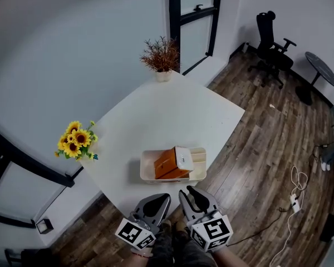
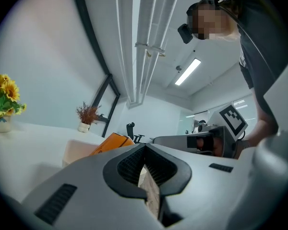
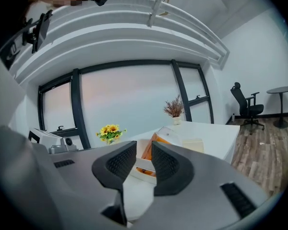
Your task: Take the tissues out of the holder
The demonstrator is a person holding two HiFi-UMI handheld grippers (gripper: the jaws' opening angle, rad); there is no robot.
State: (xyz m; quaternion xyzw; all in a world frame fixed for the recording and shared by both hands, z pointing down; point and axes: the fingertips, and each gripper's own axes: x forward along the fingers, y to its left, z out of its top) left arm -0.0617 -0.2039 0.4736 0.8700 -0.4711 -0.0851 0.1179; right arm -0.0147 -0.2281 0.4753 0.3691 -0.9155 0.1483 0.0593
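Two grippers (image 1: 161, 199) (image 1: 186, 194), one tissue pack (image 1: 174, 163), one holder (image 1: 147, 174)

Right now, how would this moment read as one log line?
stage: before grasp | left gripper: shut, empty | right gripper: slightly open, empty | tissue pack: in holder, untouched

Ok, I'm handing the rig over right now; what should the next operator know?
Left gripper: shut, empty, at the near corner of the table.
Right gripper: jaws slightly apart, empty, beside the left one.
Holder: on the table near that corner, with the orange tissue pack leaning inside it.
Done: nothing taken out yet.
Left: reach in, grip the pack, lift it out.
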